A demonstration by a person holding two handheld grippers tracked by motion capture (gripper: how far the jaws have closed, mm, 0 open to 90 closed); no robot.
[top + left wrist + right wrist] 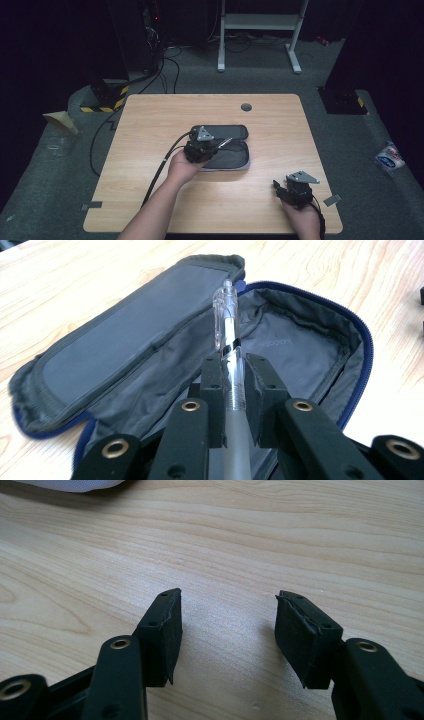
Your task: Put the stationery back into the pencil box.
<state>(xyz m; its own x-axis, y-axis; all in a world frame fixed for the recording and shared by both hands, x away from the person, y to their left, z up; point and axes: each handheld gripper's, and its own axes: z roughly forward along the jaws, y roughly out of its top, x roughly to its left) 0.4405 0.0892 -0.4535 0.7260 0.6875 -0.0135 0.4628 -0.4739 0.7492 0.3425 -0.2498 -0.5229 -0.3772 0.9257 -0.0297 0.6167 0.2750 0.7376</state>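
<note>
A grey pencil case (pixel 227 149) with blue zip edging lies unzipped and flat in the middle of the wooden table (pixel 150 125). In the left gripper view its lid (pixel 125 335) folds away to the left and the lined inside (pixel 295 350) faces up. My left gripper (pixel 234 365) is shut on a clear ballpoint pen (pixel 226 320), whose clip end points out over the open case. In the high view the left gripper (pixel 212 144) hovers at the case's left part. My right gripper (pixel 227 615) stands open over bare wood, near the table's front right (pixel 292 187).
A round cable hole (pixel 246 107) sits near the table's far edge. Beyond the table stand a white frame (pixel 260 30) and cables on grey carpet. A small packet (pixel 390 157) lies on the floor at the right.
</note>
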